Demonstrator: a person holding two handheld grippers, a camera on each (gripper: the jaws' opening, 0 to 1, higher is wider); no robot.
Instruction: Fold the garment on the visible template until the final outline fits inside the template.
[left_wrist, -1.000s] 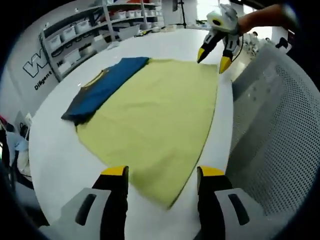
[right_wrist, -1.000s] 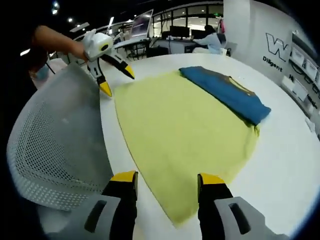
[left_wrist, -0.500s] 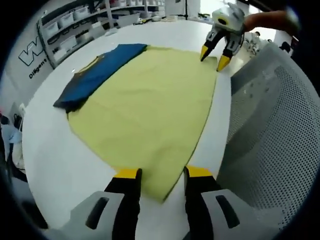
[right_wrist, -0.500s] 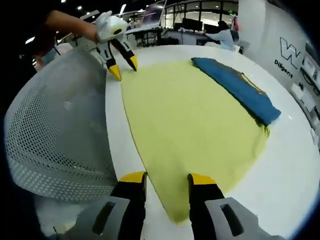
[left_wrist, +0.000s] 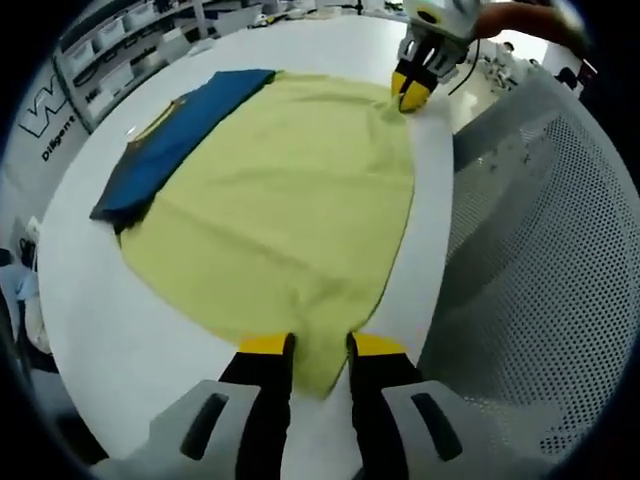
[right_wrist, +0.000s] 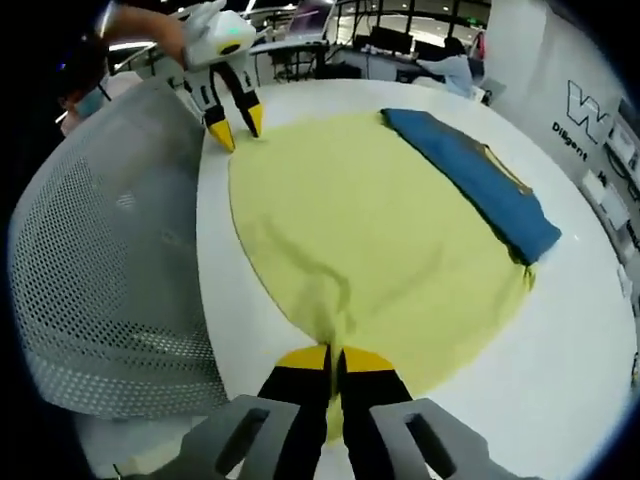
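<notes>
A large yellow cloth (left_wrist: 290, 190) (right_wrist: 380, 220) lies spread flat on a round white table (left_wrist: 90, 300) (right_wrist: 580, 330). A blue garment (left_wrist: 175, 140) (right_wrist: 470, 175), folded into a long strip with a collar showing, rests along the cloth's far edge. My left gripper (left_wrist: 320, 348) (right_wrist: 237, 130) sits low at one near corner of the cloth, jaws narrowed with a gap, the corner between them. My right gripper (right_wrist: 332, 358) (left_wrist: 410, 95) is shut on the cloth's other near corner, and the fabric puckers into wrinkles in front of it.
A grey mesh chair back (left_wrist: 540, 250) (right_wrist: 100, 270) stands close against the table edge between the two grippers. Shelves with bins (left_wrist: 120, 40) line the wall beyond the table. A person (right_wrist: 455, 65) sits at desks in the background.
Both grippers have come down to the cloth's near edge. The right jaws have closed on the cloth, wrinkling it. The left jaws have narrowed around the corner.
</notes>
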